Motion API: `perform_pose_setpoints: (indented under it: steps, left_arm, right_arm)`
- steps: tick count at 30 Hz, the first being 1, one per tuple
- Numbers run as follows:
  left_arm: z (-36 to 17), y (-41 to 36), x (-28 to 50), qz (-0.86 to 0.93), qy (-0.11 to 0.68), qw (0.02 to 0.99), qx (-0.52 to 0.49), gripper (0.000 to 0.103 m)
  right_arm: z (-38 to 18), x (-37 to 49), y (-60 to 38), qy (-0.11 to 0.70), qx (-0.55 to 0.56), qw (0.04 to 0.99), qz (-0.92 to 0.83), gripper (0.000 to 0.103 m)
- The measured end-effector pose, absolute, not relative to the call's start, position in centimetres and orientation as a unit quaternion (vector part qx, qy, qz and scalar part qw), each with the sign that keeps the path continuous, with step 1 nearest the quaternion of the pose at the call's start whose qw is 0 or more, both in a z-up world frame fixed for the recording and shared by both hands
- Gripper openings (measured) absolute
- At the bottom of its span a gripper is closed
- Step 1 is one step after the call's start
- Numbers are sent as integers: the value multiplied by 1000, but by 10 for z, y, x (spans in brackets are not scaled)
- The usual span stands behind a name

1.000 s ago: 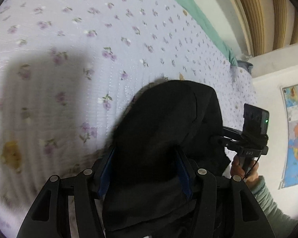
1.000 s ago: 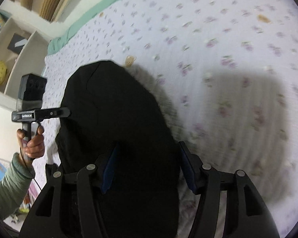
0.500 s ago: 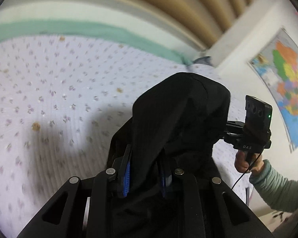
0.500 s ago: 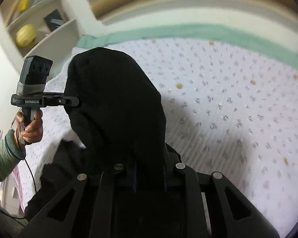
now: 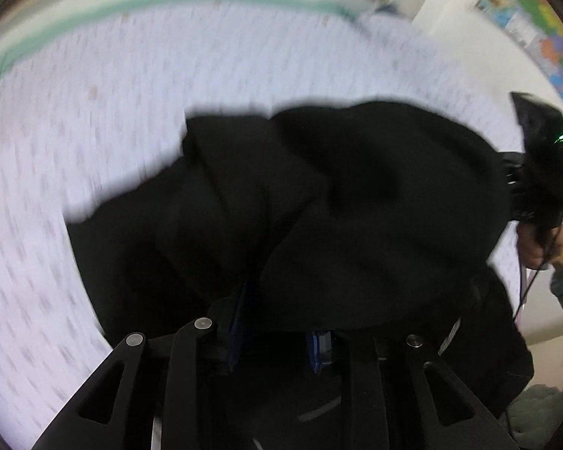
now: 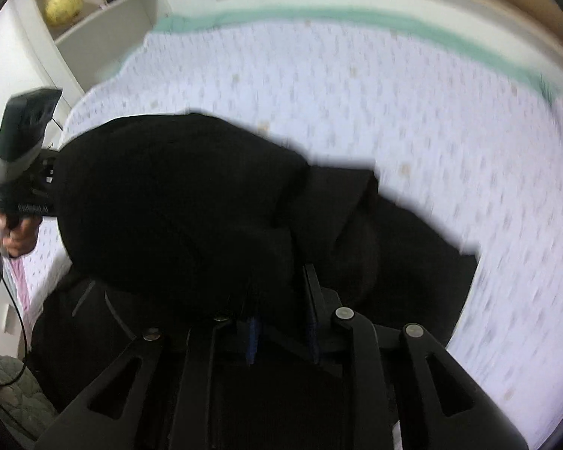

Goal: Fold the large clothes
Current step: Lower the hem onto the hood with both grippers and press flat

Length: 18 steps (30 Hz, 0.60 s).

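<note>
One black garment [image 5: 356, 202] hung bunched above the floral bedspread [image 5: 94, 112], gripped at two places. Both claws pinched its cloth: the left gripper [image 5: 277, 333] and the right gripper [image 6: 281, 330] each had just slackened slightly, blue pads [image 5: 317, 348] still pressed on fabric. Both pictures were blurred. Beyond lay a green bed edge [image 6: 394, 18], a wall map [image 5: 536, 26], and a shelf [image 6: 105, 18] with a yellow ball [image 6: 63, 3].

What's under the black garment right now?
Around the black garment, the floral bedspread shows. What lies directly beneath is covered. Left gripper and right gripper pinch its fabric.
</note>
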<state>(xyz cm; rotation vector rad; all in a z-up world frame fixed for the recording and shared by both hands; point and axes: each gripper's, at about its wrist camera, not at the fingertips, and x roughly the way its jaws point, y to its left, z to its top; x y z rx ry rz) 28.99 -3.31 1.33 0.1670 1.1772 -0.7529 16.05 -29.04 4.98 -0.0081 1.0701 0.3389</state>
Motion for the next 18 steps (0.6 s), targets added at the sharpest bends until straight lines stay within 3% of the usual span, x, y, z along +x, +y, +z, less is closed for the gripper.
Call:
perform_pose_setpoints:
  steps: [4, 8, 14, 16, 17, 18]
  left_arm:
    - [-13, -23, 258, -310, 573, 753, 98, 29]
    - [-5, 7, 245, -290, 585, 757, 41, 29]
    - [72, 34, 249, -279, 524, 805, -5, 29]
    - [101, 34, 260, -271, 491, 827, -40, 34]
    - [116, 32, 268, -272, 472, 836, -67, 43]
    - [123, 31, 272, -280, 461, 838, -87, 51]
  right_arm:
    - [32, 129, -289, 535, 10, 831, 151, 29]
    - [27, 103, -300, 556, 48, 817, 148, 30]
    - [75, 94, -308, 528, 89, 831, 150, 30]
    - [105, 105, -309, 492, 105, 849, 162, 30]
    - [115, 114, -308, 478, 111, 855, 167, 34]
    - [125, 125, -306, 463, 119, 862, 168, 44]
